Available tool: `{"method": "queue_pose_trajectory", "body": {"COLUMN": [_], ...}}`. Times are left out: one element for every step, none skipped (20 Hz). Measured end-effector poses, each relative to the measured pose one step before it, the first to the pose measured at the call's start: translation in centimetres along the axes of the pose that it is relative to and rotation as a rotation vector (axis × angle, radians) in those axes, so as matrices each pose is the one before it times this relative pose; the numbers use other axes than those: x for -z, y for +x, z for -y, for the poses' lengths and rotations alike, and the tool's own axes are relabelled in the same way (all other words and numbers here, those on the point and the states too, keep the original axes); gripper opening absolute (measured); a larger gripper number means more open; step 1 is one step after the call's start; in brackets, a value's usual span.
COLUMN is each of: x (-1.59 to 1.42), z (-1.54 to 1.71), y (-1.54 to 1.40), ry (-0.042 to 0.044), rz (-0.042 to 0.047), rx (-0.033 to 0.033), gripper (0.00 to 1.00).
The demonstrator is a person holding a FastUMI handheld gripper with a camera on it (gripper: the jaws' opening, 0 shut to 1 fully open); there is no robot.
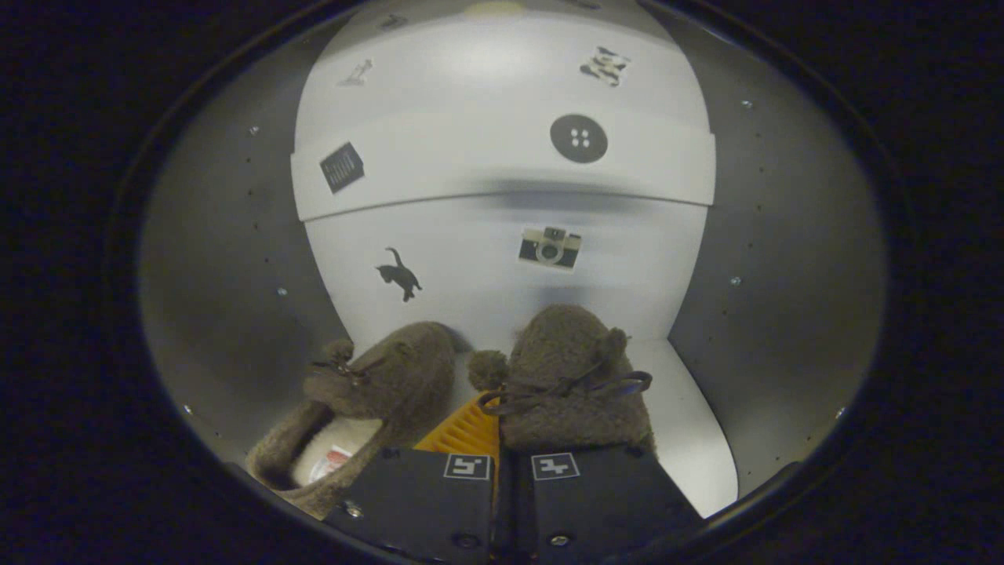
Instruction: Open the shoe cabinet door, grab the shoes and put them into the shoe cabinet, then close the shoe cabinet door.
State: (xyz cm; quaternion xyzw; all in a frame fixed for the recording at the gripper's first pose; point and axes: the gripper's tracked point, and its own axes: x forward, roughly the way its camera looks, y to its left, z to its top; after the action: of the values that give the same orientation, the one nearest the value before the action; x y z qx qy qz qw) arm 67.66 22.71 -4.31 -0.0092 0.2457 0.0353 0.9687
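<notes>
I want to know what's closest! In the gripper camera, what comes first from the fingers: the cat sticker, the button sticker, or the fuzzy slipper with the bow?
The gripper looks shut on the slipper.
1. Slipper with the bow, at the fingertips.
2. Cat sticker, lower back panel.
3. Button sticker, upper panel.

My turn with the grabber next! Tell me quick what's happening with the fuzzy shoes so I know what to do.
Hand-held gripper: reaching into the shoe cabinet, fingers close together; the right slipper sits right at the fingertips, grip itself hidden.
Left slipper: lying on the cabinet floor beside it, toe toward the back panel.
Done: door open, both slippers inside the cabinet.
Left: let go if it is gripped, pull the gripper out, close the door.
</notes>
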Motion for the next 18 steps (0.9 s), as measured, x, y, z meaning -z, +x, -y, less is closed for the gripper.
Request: {"method": "queue_pose_trajectory", "body": {"x": [0.412, -0.107, -0.063, 0.038, -0.041, -0.12, -0.138, 0.103, 0.036, 0.167, -0.106, -0.241, -0.11, 0.25, 0.257, 0.031, -0.101, 0.076], "z": [-0.123, -0.063, 0.143, -0.056, 0.1, -0.139, -0.065, -0.264, -0.289, -0.28, -0.051, -0.08, 0.106, -0.106, 0.03, 0.165, 0.244, -0.095], "y": [0.326, -0.097, 0.247, -0.169, -0.117, -0.309, -0.405, -0.457, -0.691, -0.409, -0.586, -0.798, -0.737, -0.795, -0.715, -0.855, -1.112, -1.141], "ry": [-0.0081, -0.00786, -0.00849, 0.0014, 0.00624, 0.00762, 0.01032, 0.01172, 0.01116, -0.00449, -0.01214, -0.0078, -0.01334, -0.01234, -0.00628, -0.00652, -0.00119, -0.00148], "rz": [-0.02464, 0.00402, -0.0008, -0.00184, 0.00064, 0.01175, 0.00779, 0.00262, 0.00691, 0.00655, 0.01119, 0.02021, 0.00943, 0.00758, 0.00845, 0.01614, 0.02457, 0.01905], "rx": [-0.00595, 0.00688, 0.00355, 0.00273, 0.00624, -0.00534, -0.00167, -0.01416, -0.0084, -0.00938, 0.00196, 0.00626, 0.01377, -0.00387, 0.00647, 0.00576, 0.00892, -0.00528], "gripper": [0.07, 0.07, 0.07, 0.08, 0.09, 0.1, 0.12, 0.15, 0.22, 0.29, 0.41, 0.53, 0.55, 0.59, 0.63, 0.68, 0.72, 0.76]}}
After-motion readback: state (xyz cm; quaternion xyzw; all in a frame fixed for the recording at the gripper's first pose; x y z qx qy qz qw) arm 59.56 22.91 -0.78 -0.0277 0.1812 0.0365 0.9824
